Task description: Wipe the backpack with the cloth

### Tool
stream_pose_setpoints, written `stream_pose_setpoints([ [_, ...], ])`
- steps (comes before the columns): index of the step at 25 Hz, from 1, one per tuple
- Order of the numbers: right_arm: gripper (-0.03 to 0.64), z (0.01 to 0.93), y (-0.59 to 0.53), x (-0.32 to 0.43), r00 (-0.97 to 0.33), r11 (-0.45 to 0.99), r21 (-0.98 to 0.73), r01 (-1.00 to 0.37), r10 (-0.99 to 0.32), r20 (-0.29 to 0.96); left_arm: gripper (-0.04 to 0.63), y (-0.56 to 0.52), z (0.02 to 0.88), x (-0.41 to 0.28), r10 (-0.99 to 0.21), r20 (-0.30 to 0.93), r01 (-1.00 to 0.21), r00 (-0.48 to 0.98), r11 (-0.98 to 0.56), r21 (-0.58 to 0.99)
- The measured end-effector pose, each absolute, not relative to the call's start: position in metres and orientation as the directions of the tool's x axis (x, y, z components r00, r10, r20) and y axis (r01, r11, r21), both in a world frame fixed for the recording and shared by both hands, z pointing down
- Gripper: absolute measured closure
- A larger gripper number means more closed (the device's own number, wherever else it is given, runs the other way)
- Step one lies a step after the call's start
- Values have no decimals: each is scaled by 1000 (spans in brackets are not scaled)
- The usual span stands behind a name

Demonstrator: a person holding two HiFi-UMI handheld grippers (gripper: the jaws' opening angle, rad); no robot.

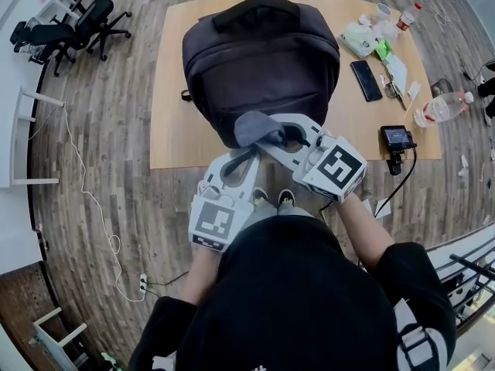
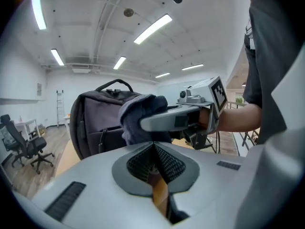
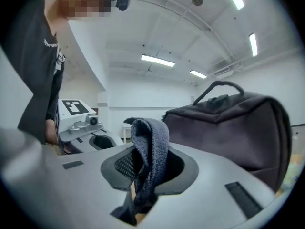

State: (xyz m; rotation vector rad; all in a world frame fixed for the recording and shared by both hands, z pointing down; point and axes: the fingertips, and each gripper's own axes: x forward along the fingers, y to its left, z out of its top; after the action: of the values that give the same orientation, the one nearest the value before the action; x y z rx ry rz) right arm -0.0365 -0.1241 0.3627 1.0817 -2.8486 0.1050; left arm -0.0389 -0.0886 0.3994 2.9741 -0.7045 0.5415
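A dark backpack (image 1: pixel 259 60) lies on the wooden table (image 1: pixel 174 141), its handle toward the far edge. My right gripper (image 1: pixel 272 136) hangs over the table's near edge, right beside the backpack, shut on a grey cloth (image 1: pixel 251 127). In the right gripper view the cloth (image 3: pixel 150 147) stands folded up between the jaws, with the backpack (image 3: pixel 233 123) just behind. My left gripper (image 1: pixel 249 154) is just below the right one, shut and empty. The left gripper view looks past its closed jaws at the cloth (image 2: pixel 140 116) and the backpack (image 2: pixel 95 120).
On the table's right part lie a black phone (image 1: pixel 366 80), a water bottle (image 1: pixel 439 110), a second bottle (image 1: pixel 407 15), packets and a small screen device (image 1: pixel 396 138) with a cable. Office chairs (image 1: pixel 69 29) stand on the floor at far left.
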Motion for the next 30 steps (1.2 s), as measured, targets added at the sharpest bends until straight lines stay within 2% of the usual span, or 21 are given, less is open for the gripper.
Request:
stream_pose_setpoints([
  [3, 532, 359, -146, -7, -602, 628, 103, -772, -773, 199, 578, -98, 401, -58, -465, 347, -495, 814, -869, -3],
  [5, 532, 363, -150, -10, -583, 626, 152, -765, -774, 247, 578, -103, 404, -69, -490, 344, -530, 801, -847, 27],
  [9, 532, 398, -140, -32, -611, 673, 138, -727, -725, 319, 578, -108, 408, -80, -516, 339, -574, 787, -814, 93],
  [14, 532, 446, -122, -42, -602, 674, 84, -734, -703, 379, 578, -109, 411, -86, -526, 344, -587, 778, -803, 99],
  [21, 532, 477, -109, -38, -615, 669, 27, -743, -698, 366, 578, -107, 414, -79, -514, 350, -577, 783, -811, 100],
  [23, 532, 485, -104, -41, -612, 680, 59, -731, -691, 385, 578, -105, 415, -77, -504, 350, -568, 790, -817, 105],
  [26, 532, 515, -94, -38, -572, 689, 108, -716, -669, 475, 578, -105, 415, -71, -492, 347, -555, 798, -825, 105],
  [30, 532, 559, -92, 2, -473, 597, 55, -800, -685, 553, 578, -104, 413, -64, -480, 341, -540, 809, -835, 105],
])
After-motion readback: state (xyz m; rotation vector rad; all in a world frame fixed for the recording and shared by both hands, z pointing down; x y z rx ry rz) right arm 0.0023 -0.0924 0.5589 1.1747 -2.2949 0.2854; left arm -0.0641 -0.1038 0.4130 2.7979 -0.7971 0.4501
